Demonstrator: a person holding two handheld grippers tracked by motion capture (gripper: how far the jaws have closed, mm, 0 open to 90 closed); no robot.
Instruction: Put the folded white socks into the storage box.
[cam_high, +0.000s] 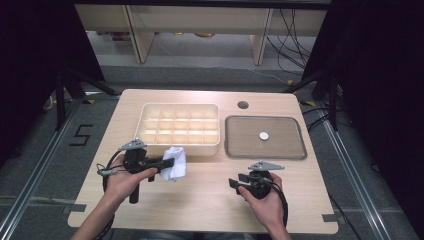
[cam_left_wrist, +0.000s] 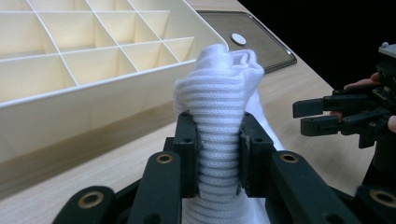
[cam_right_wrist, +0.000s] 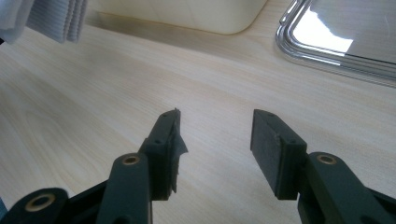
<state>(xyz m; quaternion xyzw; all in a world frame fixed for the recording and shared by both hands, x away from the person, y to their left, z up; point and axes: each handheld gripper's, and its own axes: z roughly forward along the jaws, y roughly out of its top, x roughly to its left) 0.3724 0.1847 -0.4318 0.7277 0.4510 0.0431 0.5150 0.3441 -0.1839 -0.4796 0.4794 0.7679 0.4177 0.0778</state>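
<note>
compartment box (cam_high: 178, 124) at far left of the tabletop (cam_high: 210, 200), tray (cam_high: 265, 148) just right of it with a small disc (cam_high: 263, 135) inside, cloth (cam_high: 175, 163) near the box's near edge, hole (cam_high: 243, 105) beyond the tray

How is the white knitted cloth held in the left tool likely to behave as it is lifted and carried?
The cloth is probably floppy: it bunches between the left tool pads and droops beyond them. It looks light, since a pinch at one spot holds it up. Its ribbed knit likely grips the pads rather than slipping.
</note>
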